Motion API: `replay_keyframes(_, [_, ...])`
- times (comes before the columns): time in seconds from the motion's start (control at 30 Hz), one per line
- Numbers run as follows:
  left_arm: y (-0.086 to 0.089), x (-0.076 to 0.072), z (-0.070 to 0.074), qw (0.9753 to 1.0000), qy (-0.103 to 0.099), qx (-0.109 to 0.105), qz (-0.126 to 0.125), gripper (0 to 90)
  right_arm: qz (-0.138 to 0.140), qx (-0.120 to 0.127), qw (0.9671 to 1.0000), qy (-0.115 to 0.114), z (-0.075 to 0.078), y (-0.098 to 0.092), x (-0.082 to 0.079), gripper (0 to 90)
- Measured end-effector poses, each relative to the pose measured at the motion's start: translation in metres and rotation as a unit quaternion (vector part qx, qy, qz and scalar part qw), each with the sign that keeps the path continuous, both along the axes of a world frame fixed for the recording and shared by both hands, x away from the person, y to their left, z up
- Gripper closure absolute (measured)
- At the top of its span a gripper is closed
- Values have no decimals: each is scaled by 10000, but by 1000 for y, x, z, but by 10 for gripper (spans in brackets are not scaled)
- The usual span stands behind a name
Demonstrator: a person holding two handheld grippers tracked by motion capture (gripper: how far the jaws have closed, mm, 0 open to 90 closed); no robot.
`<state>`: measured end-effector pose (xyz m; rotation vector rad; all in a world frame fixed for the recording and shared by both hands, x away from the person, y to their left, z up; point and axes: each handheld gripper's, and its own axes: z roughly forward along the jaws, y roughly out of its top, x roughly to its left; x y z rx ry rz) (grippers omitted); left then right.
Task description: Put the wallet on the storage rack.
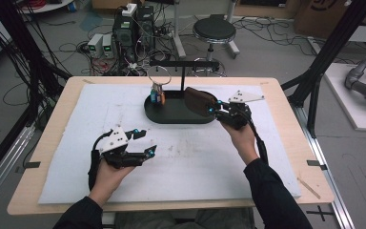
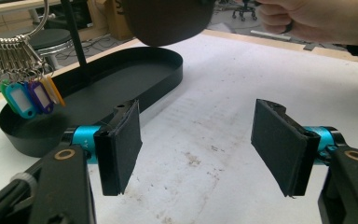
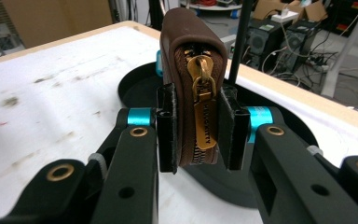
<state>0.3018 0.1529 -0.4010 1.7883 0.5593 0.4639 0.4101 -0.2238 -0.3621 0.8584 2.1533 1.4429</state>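
While our right gripper [image 3: 196,133] is clenching the brown zippered leather pouch [image 3: 193,70] above the black oval tray [image 1: 171,114], we are holding it steady. Our left gripper [image 2: 196,144] is hanging released.

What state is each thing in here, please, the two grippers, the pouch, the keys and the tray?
Left gripper: open, holding nothing, over the white mat.
Right gripper: shut on the brown zip pouch.
Brown zip pouch: zipped closed, held on edge above the tray.
Key ring with tags: hanging from the stand over the tray.
Black oval tray: lying flat on the mat.
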Motion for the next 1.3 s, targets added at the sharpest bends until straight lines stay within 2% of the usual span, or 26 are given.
replay_keyframes(0.33, [1,2,-2,9999,-41,-93,32,331,-305,-226,9993,-10,-9,25,25,730])
replay_keyframes(0.5, [3,1,0,9999,-91,-133,62,331,-422,-137,9990,47,-21,30,35,731])
replay_keyframes(0.83, [3,1,-2,9997,-43,-208,143,331,-783,69,9966,263,-43,34,52,733])
replay_keyframes(1.03, [-1,1,-5,9998,-25,-208,64,331,-736,85,9971,156,-54,45,56,732])
replay_keyframes(1.3, [-2,-1,-5,9998,-41,-218,10,331,-734,174,9967,300,-66,54,59,732])
